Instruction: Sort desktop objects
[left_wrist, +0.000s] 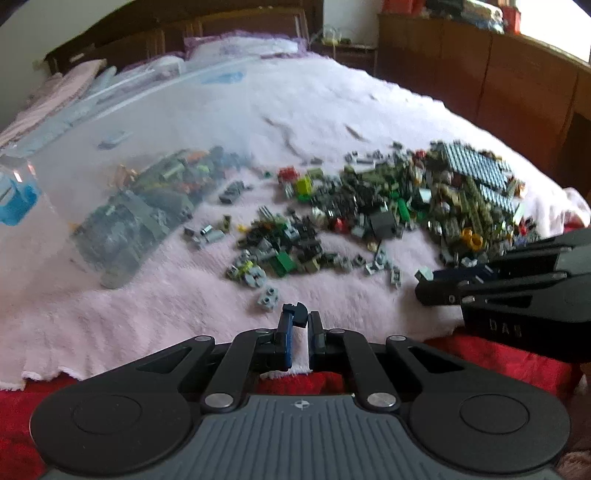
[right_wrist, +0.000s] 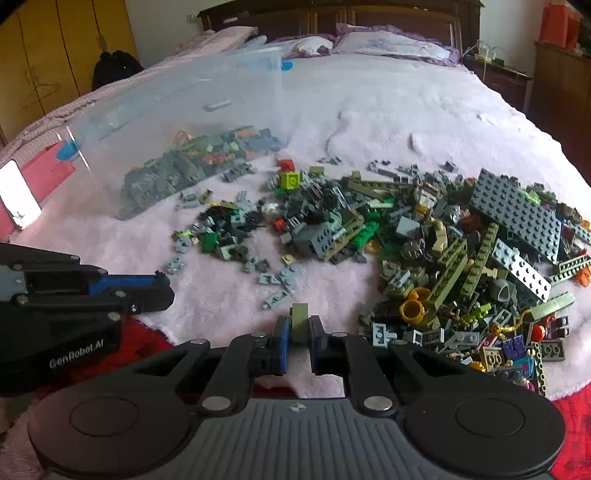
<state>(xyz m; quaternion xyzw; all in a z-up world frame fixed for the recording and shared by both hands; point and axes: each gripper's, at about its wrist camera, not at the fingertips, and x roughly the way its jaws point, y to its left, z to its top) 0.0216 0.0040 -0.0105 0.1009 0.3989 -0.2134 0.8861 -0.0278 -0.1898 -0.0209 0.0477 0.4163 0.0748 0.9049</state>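
A heap of loose toy bricks (right_wrist: 443, 240), mostly grey and olive, lies on a pink fluffy blanket (right_wrist: 369, 110); the same heap (left_wrist: 406, 199) shows in the left wrist view. My left gripper (left_wrist: 300, 318) is shut on a small black curved piece (left_wrist: 300, 313) just above the blanket's near edge. My right gripper (right_wrist: 299, 325) is shut on an olive-green brick (right_wrist: 299, 316) that stands upright between its pads. Each gripper also shows in the other's view: the right gripper (left_wrist: 424, 281) at the right, the left gripper (right_wrist: 162, 284) at the left.
A clear plastic bin (right_wrist: 184, 103) with blue clips stands at the left and holds several sorted bricks; its wall (left_wrist: 74, 155) fills the left of the left wrist view. A big grey studded plate (right_wrist: 517, 214) tops the heap. A red cover (right_wrist: 576, 413) borders the blanket.
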